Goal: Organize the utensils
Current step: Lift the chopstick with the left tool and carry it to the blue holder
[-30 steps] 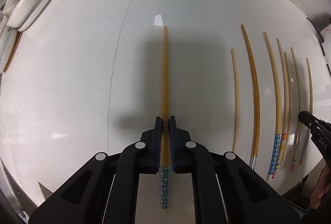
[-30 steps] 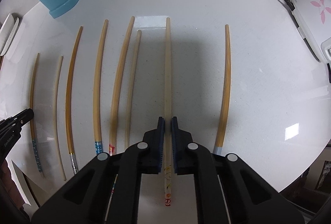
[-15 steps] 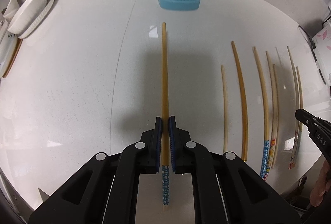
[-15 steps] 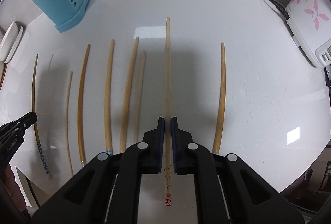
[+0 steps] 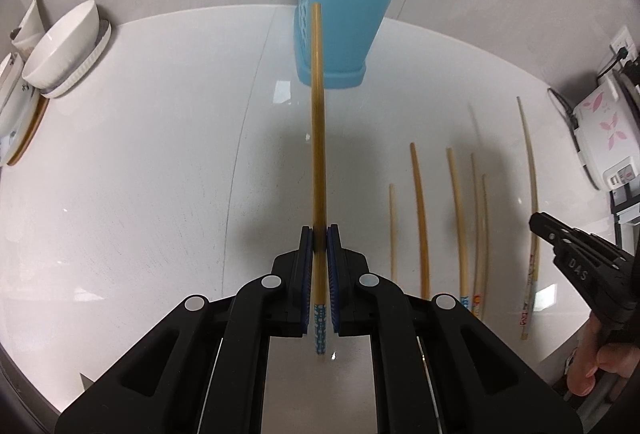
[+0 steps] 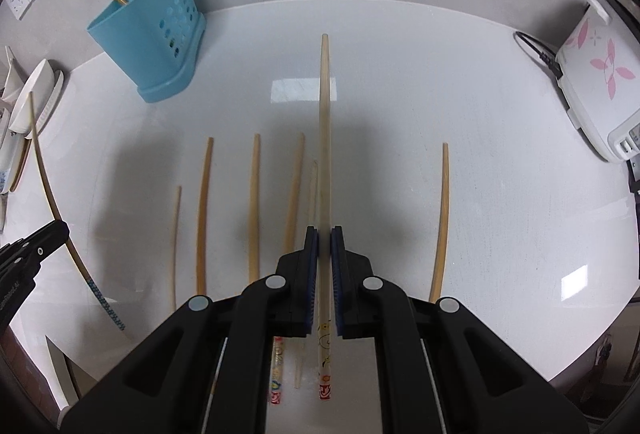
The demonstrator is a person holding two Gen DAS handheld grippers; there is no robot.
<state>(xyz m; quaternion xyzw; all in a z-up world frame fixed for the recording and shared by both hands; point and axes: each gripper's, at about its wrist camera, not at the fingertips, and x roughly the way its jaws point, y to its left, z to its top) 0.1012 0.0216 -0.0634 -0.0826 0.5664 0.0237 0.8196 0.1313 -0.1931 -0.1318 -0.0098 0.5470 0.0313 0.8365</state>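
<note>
My left gripper (image 5: 319, 234) is shut on a brown chopstick with a blue dotted end (image 5: 318, 137), held above the white table and pointing at the blue utensil holder (image 5: 340, 29). My right gripper (image 6: 325, 234) is shut on a pale chopstick with a cartoon-printed end (image 6: 325, 137), also lifted off the table. The blue holder in the right wrist view (image 6: 148, 37) stands at the far left with chopsticks in it. Several more chopsticks (image 6: 254, 201) lie in a row on the table.
White bowls and plates (image 5: 60, 45) are stacked at the far left. A white rice cooker with pink flowers (image 6: 596, 81) stands at the right, its cord on the table. A wall runs behind the table, whose front edge is close below the grippers.
Both grippers have risen and tilted up with their chopsticks. The blue holder and the wall now show more fully. The chopsticks on the table look farther below.
</note>
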